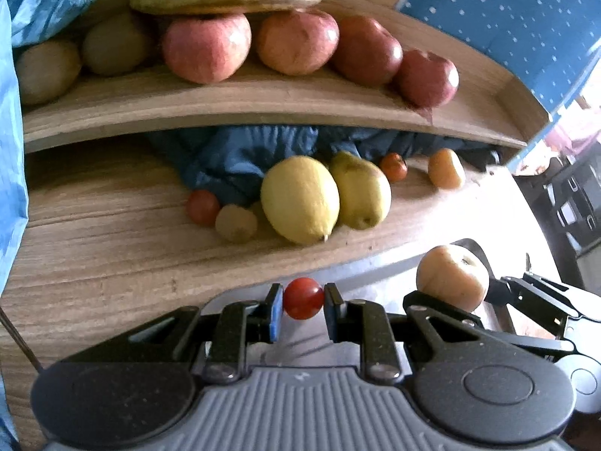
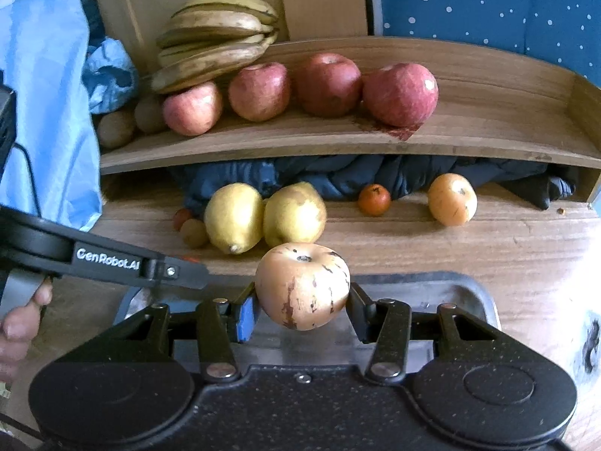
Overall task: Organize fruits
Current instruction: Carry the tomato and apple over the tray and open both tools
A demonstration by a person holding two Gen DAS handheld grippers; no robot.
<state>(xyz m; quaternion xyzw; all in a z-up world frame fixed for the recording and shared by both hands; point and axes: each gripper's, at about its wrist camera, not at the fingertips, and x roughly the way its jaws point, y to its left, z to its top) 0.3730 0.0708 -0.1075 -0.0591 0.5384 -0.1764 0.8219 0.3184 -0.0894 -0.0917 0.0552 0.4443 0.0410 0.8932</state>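
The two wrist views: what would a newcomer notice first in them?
First, each gripper holds a fruit: the left gripper pinches a small round red tomato, and the right gripper clamps a pale orange speckled apple. Behind them, four large red apples stand in a row on the upper wooden shelf, beside a bunch of browned yellow bananas. Below, on the tabletop, a big yellow lemon lies against a yellow pear.

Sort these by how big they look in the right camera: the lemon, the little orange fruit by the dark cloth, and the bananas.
1. bananas
2. lemon
3. little orange fruit
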